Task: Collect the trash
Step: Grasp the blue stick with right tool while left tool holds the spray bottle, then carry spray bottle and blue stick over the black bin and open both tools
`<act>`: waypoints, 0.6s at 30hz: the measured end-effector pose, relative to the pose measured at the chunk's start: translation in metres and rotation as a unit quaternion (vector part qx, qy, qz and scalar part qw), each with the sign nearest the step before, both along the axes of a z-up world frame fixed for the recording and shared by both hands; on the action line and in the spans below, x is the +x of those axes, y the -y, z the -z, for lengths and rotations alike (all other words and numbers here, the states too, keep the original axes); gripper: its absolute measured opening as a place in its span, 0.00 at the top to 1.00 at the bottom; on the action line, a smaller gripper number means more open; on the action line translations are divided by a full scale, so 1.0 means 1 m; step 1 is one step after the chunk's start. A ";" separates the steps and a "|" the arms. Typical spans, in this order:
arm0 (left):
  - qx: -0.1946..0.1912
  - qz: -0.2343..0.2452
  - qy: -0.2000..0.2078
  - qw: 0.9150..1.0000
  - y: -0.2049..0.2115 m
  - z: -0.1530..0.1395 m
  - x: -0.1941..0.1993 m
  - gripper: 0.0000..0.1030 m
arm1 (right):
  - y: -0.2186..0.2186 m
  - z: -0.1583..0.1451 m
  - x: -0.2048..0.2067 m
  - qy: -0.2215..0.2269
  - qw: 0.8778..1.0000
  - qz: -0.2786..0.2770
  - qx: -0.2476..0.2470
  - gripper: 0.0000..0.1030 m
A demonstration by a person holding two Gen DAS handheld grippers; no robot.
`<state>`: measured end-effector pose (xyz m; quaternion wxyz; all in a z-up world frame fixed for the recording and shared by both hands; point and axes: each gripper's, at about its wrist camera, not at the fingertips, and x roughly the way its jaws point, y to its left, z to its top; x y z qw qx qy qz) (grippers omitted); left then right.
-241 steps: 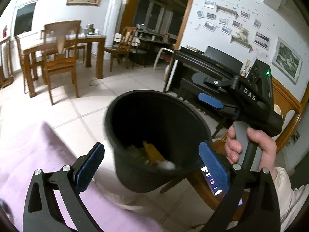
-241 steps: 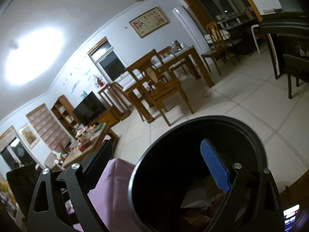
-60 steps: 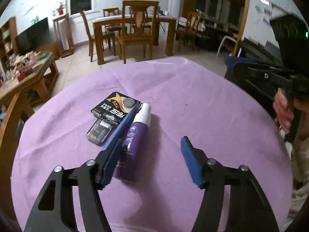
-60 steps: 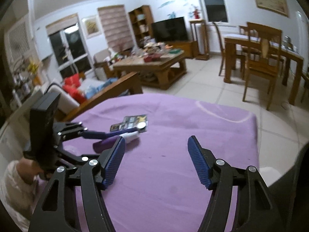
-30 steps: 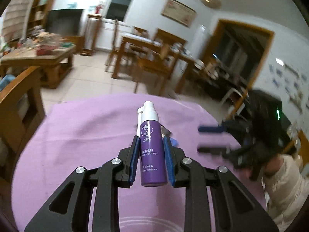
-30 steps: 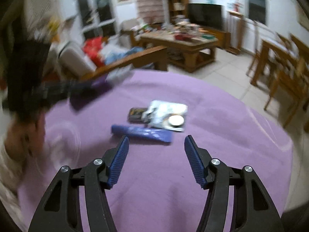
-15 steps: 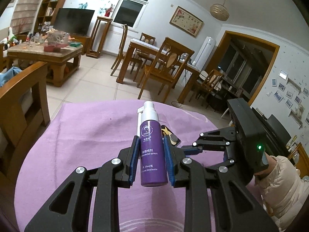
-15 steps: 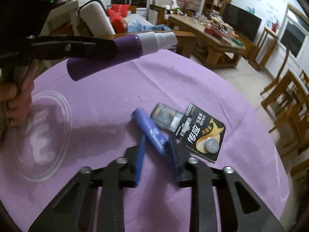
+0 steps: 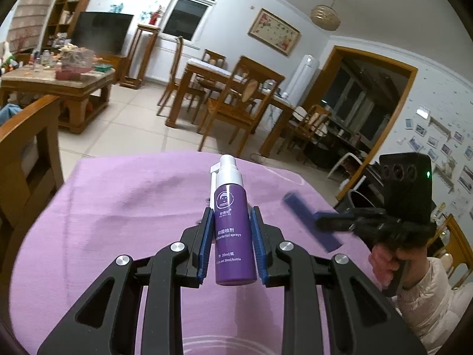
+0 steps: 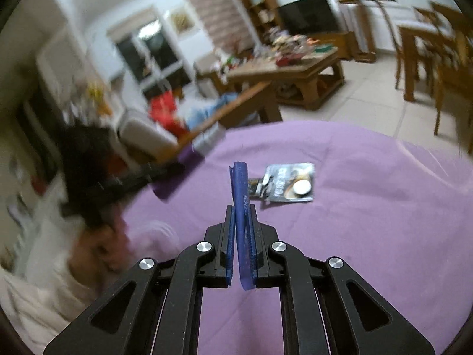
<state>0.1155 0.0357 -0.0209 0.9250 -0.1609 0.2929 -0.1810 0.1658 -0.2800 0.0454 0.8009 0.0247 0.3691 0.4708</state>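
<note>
While a purple spray bottle [image 9: 233, 230] is clamped upright between the left gripper [image 9: 232, 245] pads, a blue wrapper [image 10: 241, 216] is pinched edge-on in the right gripper [image 10: 241, 245]; beyond its fingertips, a battery card [image 10: 291, 188] lies uncollected. The thin wrapper could slip free in transit.

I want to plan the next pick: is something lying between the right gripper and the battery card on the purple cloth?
The right gripper is shut on a blue wrapper. Otherwise only bare purple cloth lies before the battery card.
</note>
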 end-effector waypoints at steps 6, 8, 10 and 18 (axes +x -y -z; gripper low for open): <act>-0.001 0.067 -0.004 0.998 0.047 -0.008 0.002 0.75 | 0.091 -0.034 -0.017 0.012 0.994 0.077 0.072 0.91; 0.007 0.092 -0.004 0.996 0.072 -0.014 0.003 0.75 | 0.114 -0.040 -0.021 0.021 0.992 0.097 0.082 0.91; 0.011 0.114 -0.004 0.993 0.097 -0.019 0.004 0.75 | 0.145 -0.046 -0.028 0.033 0.987 0.124 0.095 0.91; 0.015 0.201 0.013 0.979 0.208 -0.044 0.018 0.75 | 0.291 -0.053 -0.063 0.081 0.953 0.260 0.133 0.91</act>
